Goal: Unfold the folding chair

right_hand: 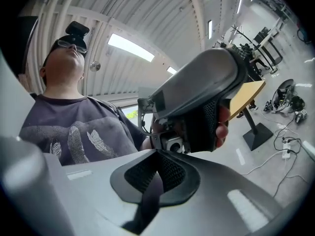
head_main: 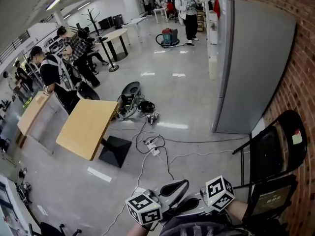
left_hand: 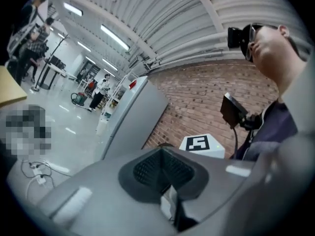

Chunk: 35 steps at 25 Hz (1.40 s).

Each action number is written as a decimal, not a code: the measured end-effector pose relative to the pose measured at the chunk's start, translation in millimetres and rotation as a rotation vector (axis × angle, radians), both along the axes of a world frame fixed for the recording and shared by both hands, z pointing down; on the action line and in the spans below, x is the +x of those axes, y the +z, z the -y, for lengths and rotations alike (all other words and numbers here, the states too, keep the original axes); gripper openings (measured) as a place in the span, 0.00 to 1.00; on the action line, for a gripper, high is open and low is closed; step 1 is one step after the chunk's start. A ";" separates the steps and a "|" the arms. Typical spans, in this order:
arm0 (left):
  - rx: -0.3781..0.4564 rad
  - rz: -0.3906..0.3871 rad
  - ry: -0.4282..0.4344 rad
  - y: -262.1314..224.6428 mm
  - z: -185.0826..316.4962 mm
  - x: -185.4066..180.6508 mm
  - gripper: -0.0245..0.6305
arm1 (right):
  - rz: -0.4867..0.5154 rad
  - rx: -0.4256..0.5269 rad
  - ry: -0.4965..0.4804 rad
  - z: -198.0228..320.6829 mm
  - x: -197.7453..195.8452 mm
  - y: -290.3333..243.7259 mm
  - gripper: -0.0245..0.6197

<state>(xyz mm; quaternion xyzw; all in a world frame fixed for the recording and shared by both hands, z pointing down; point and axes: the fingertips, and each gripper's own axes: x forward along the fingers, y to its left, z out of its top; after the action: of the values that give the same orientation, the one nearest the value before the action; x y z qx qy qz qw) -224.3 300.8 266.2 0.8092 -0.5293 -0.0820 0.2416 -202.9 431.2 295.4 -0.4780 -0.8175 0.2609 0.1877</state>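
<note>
Brick wall (head_main: 298,77) on right, tall grey partition panel (head_main: 251,58) standing before it. Black folding chair (head_main: 276,149) upright against wall, right of person, looks folded flat. Only head view shows it plainly. Person (right_hand: 74,132) seen only from right gripper view, which faces back at them. Left tongs (left_hand: 162,170) closed tight, nothing between. Their view gives partition, brick and other tool's marker cube (left_hand: 202,145). Right tongs (right_hand: 158,171) closed, empty. Neither touches chair.
</note>
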 end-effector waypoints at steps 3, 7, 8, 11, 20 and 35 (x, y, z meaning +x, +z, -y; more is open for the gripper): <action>-0.035 -0.007 0.089 8.8 22.5 39.1 0.04 | -0.010 0.015 -0.005 16.9 28.8 5.6 0.04; -0.038 0.028 0.201 16.1 53.2 91.3 0.04 | -0.006 0.068 -0.048 38.3 69.6 15.8 0.04; -0.036 0.050 0.225 15.5 61.0 101.3 0.04 | -0.001 0.085 -0.059 44.8 76.1 16.0 0.04; -0.046 0.090 0.280 12.6 79.0 124.2 0.04 | 0.000 0.078 -0.078 61.1 90.3 11.5 0.04; -0.095 0.067 0.321 10.7 110.7 155.9 0.01 | 0.063 0.023 -0.157 74.4 123.5 0.8 0.04; -0.142 0.401 0.211 20.2 162.1 190.3 0.04 | 0.176 -0.126 0.040 136.8 158.4 -19.3 0.04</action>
<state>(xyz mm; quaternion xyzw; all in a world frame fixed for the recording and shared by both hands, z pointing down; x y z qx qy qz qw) -34.0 138.6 286.4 0.8409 -0.4838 0.1437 0.1953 -44.5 294.4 276.1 -0.4934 -0.8222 0.2724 0.0795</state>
